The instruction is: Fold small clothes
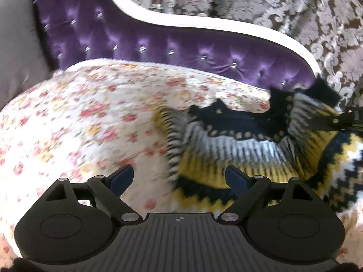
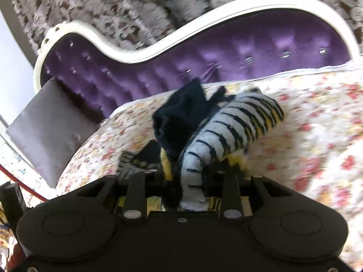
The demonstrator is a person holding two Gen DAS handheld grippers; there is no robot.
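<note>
Between the right tool's (image 2: 181, 181) fingers, a bunched fold of the sweater (image 2: 217, 127) is pinched, its white, black and yellow knit rising ahead of the tool over the floral bedspread (image 2: 317, 124). Ahead and right of the left tool (image 1: 179, 179), the sweater (image 1: 238, 149) lies spread on the bedspread (image 1: 90, 113); that tool gapes wide, holding nothing. Beyond stands a purple headboard (image 1: 158, 45).

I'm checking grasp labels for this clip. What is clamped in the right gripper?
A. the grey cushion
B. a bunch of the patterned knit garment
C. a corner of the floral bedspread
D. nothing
B: in the right wrist view, the right gripper is shut on a bunched fold of the knit garment, lifted off the floral bedspread.
</note>
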